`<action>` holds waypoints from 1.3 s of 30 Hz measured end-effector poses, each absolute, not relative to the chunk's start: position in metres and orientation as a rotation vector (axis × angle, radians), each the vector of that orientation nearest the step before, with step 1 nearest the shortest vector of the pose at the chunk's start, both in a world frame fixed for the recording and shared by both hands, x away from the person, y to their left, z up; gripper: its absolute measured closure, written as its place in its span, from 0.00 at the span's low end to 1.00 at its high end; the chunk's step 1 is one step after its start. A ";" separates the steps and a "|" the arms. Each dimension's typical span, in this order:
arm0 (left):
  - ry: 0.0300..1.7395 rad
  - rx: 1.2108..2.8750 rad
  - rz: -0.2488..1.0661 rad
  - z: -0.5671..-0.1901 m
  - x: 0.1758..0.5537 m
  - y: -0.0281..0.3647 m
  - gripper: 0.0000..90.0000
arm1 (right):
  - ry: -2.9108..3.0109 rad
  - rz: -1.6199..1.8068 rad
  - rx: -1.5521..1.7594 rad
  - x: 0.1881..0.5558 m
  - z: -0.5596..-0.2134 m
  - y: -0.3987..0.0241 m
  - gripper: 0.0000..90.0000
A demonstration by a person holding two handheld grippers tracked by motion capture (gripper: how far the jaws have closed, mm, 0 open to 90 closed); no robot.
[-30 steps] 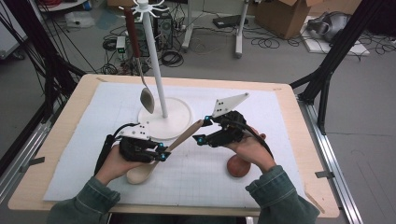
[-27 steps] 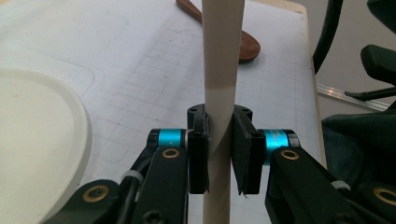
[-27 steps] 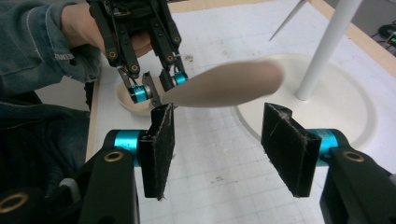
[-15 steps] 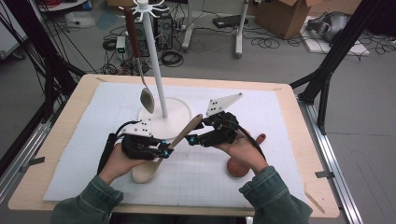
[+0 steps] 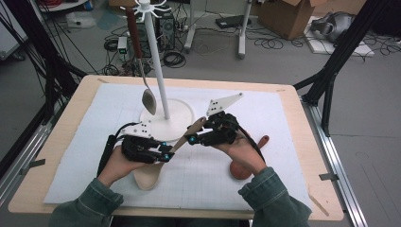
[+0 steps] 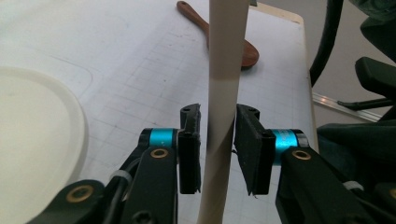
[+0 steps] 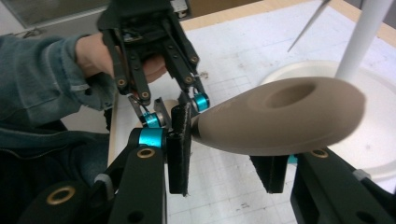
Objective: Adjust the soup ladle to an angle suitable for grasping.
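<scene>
Handover of a pale wooden spatula [image 5: 182,138] is under way above the desk [image 5: 302,156]. Left gripper [image 5: 163,155]: jaws just been easing open, handle between them, barely touched. Right gripper [image 5: 191,140]: jaws just been closing around the handle's upper end, not yet seen clamped. Hanging on the white utensil stand [image 5: 166,118] is judged left to do; a metal spoon [image 5: 148,100] is hung already. Dark wooden spoon [image 5: 246,163] is laid on the white mat [image 5: 279,127]. Cables and cardboard boxes are scattered on the grey floor.
</scene>
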State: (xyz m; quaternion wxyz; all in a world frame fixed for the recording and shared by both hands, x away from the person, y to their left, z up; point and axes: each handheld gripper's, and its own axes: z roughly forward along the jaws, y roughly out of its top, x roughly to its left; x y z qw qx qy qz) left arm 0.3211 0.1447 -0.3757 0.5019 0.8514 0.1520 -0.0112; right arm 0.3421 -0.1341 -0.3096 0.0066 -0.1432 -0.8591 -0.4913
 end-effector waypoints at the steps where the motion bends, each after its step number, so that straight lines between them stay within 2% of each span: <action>1: 0.371 2.056 -0.036 -0.376 0.321 0.145 0.77 | -2.684 -1.540 -0.439 0.342 -0.309 -0.134 0.70; 4: 0.363 2.054 -0.059 -0.377 0.322 0.144 0.78 | -2.678 -1.552 -0.414 0.340 -0.308 -0.133 0.71; 8: 0.351 2.050 -0.046 -0.375 0.320 0.145 0.84 | -2.672 -1.561 -0.406 0.339 -0.307 -0.132 0.72; 14: 0.347 2.037 -0.041 -0.373 0.319 0.146 0.86 | -2.694 -1.577 -0.422 0.338 -0.306 -0.127 0.69; 39: 0.393 1.990 -0.014 -0.367 0.320 0.148 0.86 | -2.679 -1.616 -0.431 0.339 -0.305 -0.111 0.75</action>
